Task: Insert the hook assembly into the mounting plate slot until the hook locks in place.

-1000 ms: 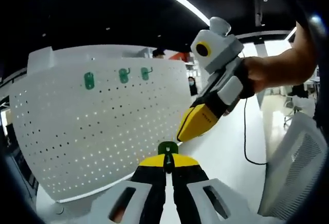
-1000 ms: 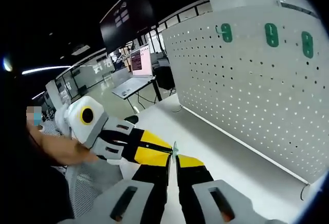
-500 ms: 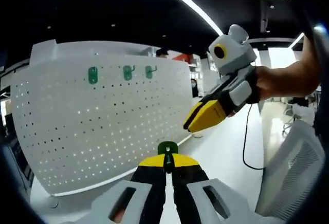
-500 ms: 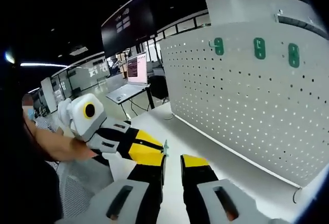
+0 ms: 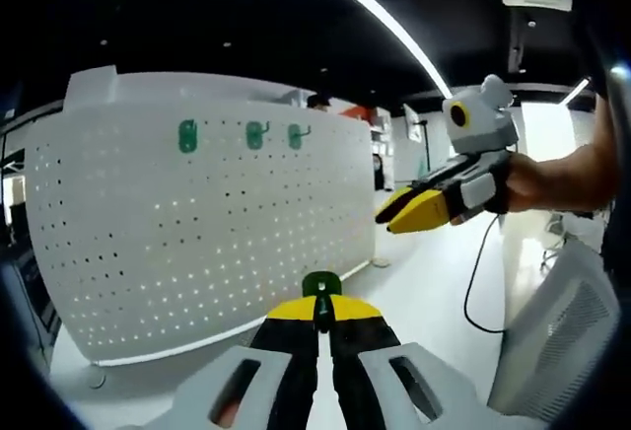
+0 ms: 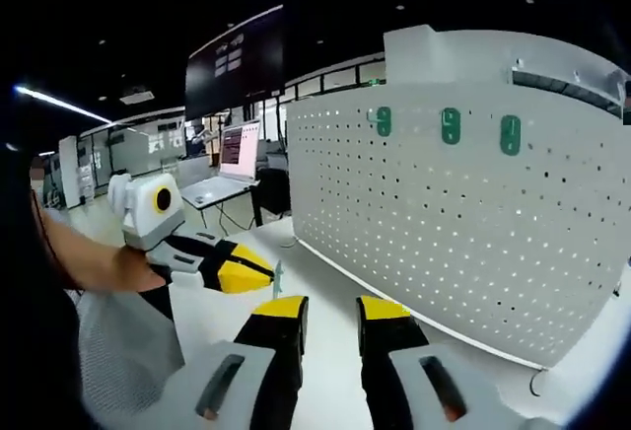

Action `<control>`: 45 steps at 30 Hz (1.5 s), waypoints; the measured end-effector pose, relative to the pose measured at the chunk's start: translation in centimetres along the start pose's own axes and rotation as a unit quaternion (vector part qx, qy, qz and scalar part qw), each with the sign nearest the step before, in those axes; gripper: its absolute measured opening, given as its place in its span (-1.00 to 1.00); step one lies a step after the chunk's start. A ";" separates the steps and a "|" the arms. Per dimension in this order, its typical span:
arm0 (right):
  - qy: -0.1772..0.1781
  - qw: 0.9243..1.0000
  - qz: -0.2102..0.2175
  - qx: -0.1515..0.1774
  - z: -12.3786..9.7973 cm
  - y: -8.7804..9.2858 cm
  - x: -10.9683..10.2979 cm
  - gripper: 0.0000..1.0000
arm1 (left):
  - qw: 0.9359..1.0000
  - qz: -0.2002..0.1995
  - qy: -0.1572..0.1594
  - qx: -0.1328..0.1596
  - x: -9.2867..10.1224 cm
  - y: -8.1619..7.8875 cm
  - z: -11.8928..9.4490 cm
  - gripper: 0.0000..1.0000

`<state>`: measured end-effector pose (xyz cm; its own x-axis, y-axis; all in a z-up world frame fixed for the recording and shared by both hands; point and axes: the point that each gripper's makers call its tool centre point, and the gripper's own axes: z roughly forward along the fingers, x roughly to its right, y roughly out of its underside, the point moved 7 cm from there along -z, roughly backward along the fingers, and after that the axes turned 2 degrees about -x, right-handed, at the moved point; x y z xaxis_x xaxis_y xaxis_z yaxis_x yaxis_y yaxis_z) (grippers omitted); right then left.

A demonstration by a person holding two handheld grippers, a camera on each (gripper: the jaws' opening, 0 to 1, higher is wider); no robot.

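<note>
Left claw [image 5: 321, 314] clenched on green hook assembly [image 5: 321, 285], held clear of white pegboard mounting plate [image 5: 197, 243] for aimed approach. Right claw [image 6: 333, 314] released, jaws apart (freed to steady later, likely). Three green hooks [image 5: 253, 135] already seated along top row above desk [image 5: 424, 292].

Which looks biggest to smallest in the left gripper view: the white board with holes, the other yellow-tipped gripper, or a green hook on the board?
1. Pegboard, by far.
2. Right gripper, though nearness to the camera may inflate it.
3. Mounted green hook, tiny.
</note>
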<state>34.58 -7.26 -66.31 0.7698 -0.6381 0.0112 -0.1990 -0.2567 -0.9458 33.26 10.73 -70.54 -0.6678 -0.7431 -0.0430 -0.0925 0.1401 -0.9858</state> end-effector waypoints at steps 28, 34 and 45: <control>0.076 0.994 -0.044 0.067 -5.4 0.2 -0.4 -0.33 | 0.995 -0.036 -0.079 0.052 -0.1 -6.2 1.0 -0.95; 0.084 0.993 -0.039 0.078 -6.0 -0.3 0.3 -0.30 | 0.993 -0.033 -0.097 0.061 -0.8 -7.9 2.3 -0.95; 0.096 0.991 -0.038 0.090 -7.1 -1.0 0.9 -0.27 | 0.987 -0.015 -0.131 0.095 -2.9 -12.3 4.5 -0.95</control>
<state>31.16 -12.70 -63.10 0.6455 -0.7527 0.1293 -0.0211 -0.1867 -0.9822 39.65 8.29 -59.05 -0.4516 -0.8918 -0.0297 0.0479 0.0090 -0.9988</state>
